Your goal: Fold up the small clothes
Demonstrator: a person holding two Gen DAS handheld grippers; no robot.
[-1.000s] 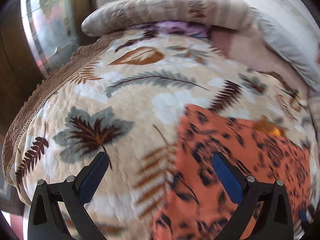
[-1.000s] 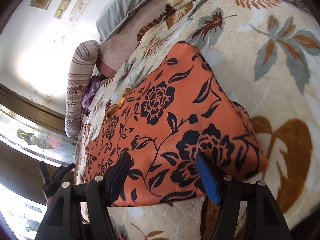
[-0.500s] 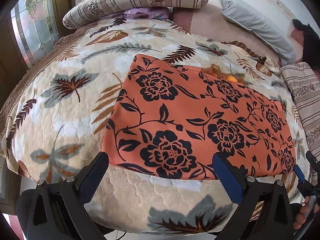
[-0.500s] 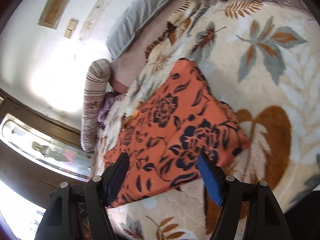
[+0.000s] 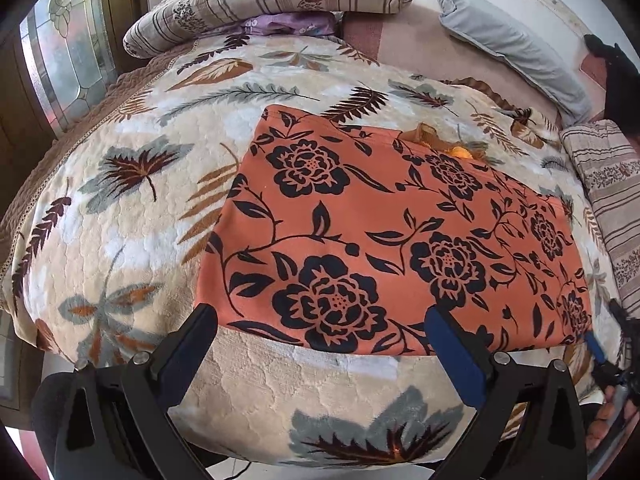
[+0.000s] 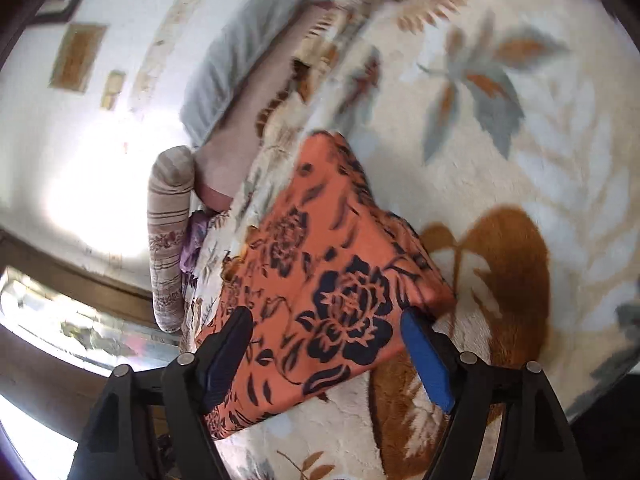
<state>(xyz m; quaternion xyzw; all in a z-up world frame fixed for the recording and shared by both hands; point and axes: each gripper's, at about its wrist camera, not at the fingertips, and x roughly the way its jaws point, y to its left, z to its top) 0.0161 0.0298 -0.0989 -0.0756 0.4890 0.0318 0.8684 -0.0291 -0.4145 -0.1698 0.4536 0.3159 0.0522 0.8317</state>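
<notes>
On the bed [image 5: 120,216], the cloth [image 5: 380,240] lies flat; both grippers, left [image 5: 324,344] and right [image 6: 326,350], hover released, the right's jaws just opening. Next: pinch the near corners.

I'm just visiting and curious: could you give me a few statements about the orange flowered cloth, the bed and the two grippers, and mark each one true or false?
1. The orange floral garment lies spread flat on the leaf-patterned blanket. True.
2. The left gripper is clamped on the garment. False: its jaws stand open, with nothing pinched between them.
3. A grey pillow lies near the head of the bed. True.
4. The right gripper is closed tight. False: its jaws stand apart and have just been opening, above the garment's near corner.
5. The garment is plain blue. False: it is orange with dark flowers.
</notes>
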